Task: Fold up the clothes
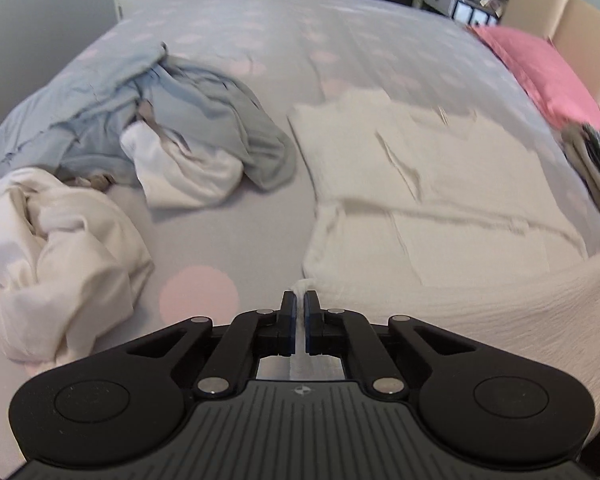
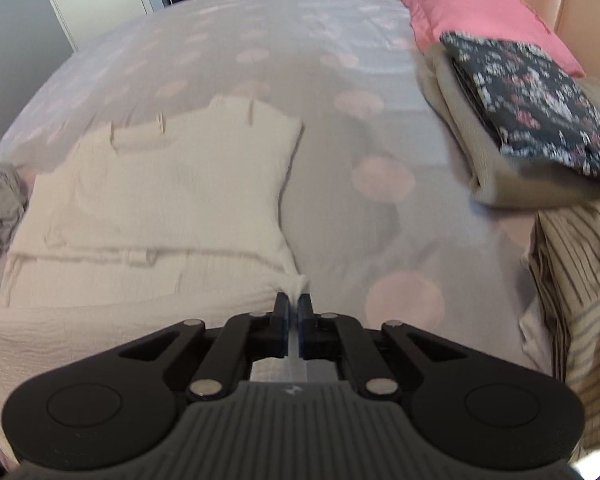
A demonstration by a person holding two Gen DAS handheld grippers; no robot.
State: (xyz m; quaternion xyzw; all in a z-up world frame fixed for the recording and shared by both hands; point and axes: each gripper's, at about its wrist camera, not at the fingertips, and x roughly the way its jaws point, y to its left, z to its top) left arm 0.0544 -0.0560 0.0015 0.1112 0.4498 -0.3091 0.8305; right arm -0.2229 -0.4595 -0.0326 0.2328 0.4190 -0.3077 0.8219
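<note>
On the bed (image 1: 260, 40), covered by a smooth grey sheet with pale pink round dots, a crumpled white cloth (image 1: 56, 252) lies at the left edge beside a rumpled heap of blue-grey and white clothes (image 1: 188, 136). In the middle the cream crinkled garment (image 1: 420, 172) lies flat, its near part lifted; the left gripper (image 1: 299, 302) pinches its near left corner and the right gripper (image 2: 294, 304) pinches its near right corner. At the right edge a folded stack with dark floral fabric (image 2: 540, 108) sits before a pink pillow (image 2: 468, 4).
</note>
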